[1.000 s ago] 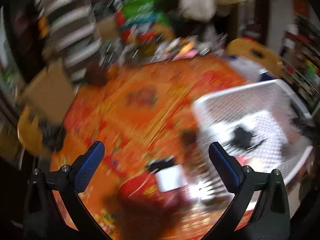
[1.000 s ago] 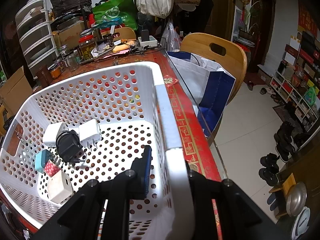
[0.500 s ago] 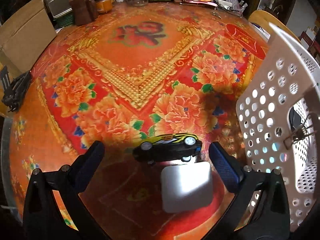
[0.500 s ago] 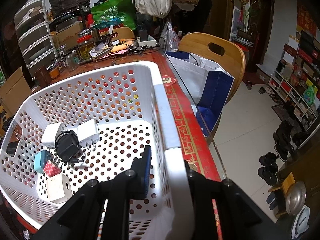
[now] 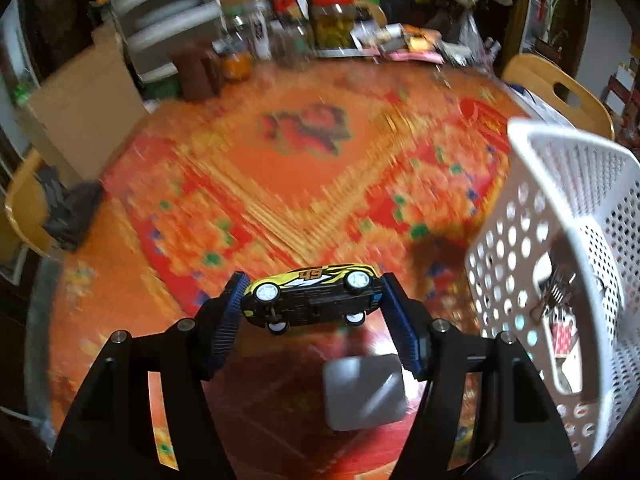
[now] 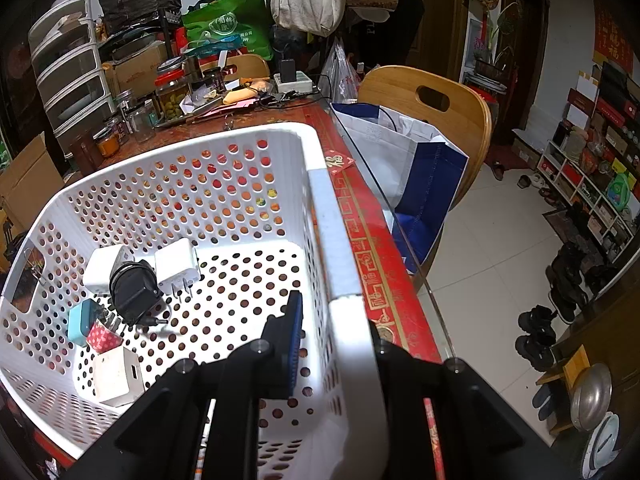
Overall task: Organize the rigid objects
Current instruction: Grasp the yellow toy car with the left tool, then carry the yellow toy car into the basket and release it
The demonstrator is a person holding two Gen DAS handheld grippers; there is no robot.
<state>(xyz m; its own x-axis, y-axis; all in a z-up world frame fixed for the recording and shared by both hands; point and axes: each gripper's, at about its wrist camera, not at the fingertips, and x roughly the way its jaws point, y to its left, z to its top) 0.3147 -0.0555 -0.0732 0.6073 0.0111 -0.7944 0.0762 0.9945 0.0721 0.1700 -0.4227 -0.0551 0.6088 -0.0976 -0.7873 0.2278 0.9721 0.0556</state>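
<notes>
The left gripper [image 5: 311,300] is closing on the black-and-yellow toy car [image 5: 312,298]; the right gripper [image 6: 332,344] is clamping the white perforated plastic basket [image 6: 328,220] rim. Best to be squeezing the car's ends squarely.

We see a wooden chair [image 6: 436,108] at two o'clock, a blue-and-white bag [image 6: 404,168] on its seat, a green bag [image 6: 228,24] at twelve, stacked drawers [image 6: 68,76] at ten, shoes [image 6: 560,292] on our right-hand floor tiles.

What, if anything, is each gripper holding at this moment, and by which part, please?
The left gripper, jaws closing, pinches the toy car by its nose and tail. The right gripper clamps the white basket by its side wall.
</notes>
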